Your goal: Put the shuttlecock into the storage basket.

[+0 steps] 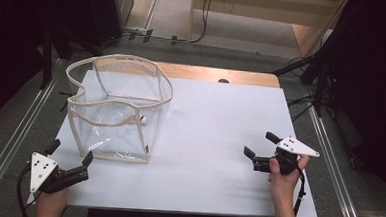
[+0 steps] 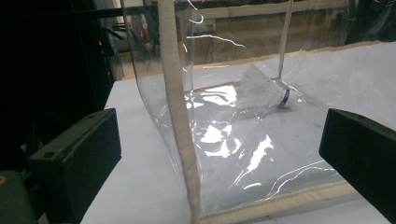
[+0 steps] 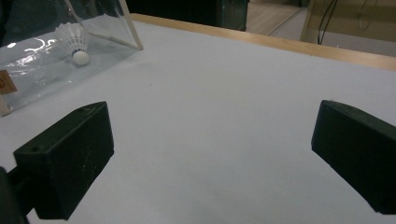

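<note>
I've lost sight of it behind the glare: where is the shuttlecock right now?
The shuttlecock lies on its side inside the clear bag at the table's left in the high view, near the bag's right wall, ahead of the left hand-held gripper.

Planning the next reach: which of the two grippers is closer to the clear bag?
The left gripper, open just off the clear bag's near corner. The right gripper sits far across the white table.

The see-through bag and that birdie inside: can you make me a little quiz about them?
1. True or false: the shuttlecock lies inside the clear bag.
2. Which tongs are nearer the bag: A left tongs, B right tongs?
3. What colour is the band by the shuttlecock's cork?

Key: 1 true. 2 A. 3 blue.
</note>
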The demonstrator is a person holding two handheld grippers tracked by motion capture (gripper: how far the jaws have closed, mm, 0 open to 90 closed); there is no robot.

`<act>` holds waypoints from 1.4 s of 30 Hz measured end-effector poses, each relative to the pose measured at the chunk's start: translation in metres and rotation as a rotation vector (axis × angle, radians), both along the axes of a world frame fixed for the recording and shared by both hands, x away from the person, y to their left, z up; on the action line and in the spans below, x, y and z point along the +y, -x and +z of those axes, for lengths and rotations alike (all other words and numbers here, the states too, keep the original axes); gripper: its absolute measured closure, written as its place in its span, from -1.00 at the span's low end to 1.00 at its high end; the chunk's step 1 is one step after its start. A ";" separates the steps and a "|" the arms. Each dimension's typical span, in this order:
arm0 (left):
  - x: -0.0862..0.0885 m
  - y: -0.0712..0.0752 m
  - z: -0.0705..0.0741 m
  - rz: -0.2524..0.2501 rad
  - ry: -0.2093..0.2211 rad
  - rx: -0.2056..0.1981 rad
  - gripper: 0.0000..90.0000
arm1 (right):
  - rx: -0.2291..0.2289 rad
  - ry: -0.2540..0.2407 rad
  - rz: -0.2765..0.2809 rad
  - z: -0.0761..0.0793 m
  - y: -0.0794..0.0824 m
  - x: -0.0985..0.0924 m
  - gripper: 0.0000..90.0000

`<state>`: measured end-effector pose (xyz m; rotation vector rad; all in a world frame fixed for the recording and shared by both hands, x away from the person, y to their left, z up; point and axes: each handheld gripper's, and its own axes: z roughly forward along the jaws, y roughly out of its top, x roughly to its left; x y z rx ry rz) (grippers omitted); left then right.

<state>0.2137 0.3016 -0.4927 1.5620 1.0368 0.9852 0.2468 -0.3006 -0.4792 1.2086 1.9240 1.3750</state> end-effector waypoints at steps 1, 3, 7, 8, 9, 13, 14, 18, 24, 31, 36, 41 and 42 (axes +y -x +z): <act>0.000 0.000 0.000 0.000 0.002 0.000 -1.00 | 0.001 0.001 -0.004 -0.001 0.001 -0.002 -1.00; 0.000 0.000 0.000 0.000 0.005 0.000 -1.00 | 0.009 0.003 -0.013 -0.003 0.004 -0.006 -1.00; 0.000 0.000 0.000 0.000 0.004 0.000 -1.00 | 0.016 0.007 -0.026 -0.007 0.007 -0.012 -1.00; 0.000 0.000 0.000 -0.001 0.004 0.000 -1.00 | 0.016 0.008 -0.029 -0.008 0.008 -0.014 -1.00; 0.000 0.000 0.000 0.000 0.004 0.001 -1.00 | 0.018 0.010 -0.029 -0.009 0.008 -0.015 -1.00; 0.001 0.000 0.000 0.001 0.006 0.001 -1.00 | 0.029 0.015 -0.046 -0.013 0.012 -0.020 -1.00; 0.000 0.000 0.000 0.000 0.005 -0.001 -1.00 | 0.033 0.012 -0.051 -0.014 0.013 -0.022 -1.00; -0.001 0.000 0.000 0.002 -0.002 0.000 -1.00 | 0.041 0.004 -0.064 -0.018 0.016 -0.031 -1.00; -0.001 0.000 0.000 0.002 -0.004 0.001 -1.00 | 0.058 0.007 -0.080 -0.024 0.022 -0.041 -1.00; -0.001 0.000 0.000 0.002 -0.001 0.001 -1.00 | 0.076 -0.005 -0.093 -0.029 0.026 -0.047 -1.00; 0.000 0.000 0.000 0.002 0.002 0.000 -1.00 | 0.084 -0.008 -0.092 -0.032 0.025 -0.046 -1.00; 0.000 0.000 0.000 0.000 0.003 0.000 -1.00 | 0.084 0.003 -0.092 -0.032 0.023 -0.043 -1.00; 0.000 0.000 0.000 -0.001 0.003 0.000 -1.00 | 0.080 0.002 -0.095 -0.032 0.023 -0.043 -1.00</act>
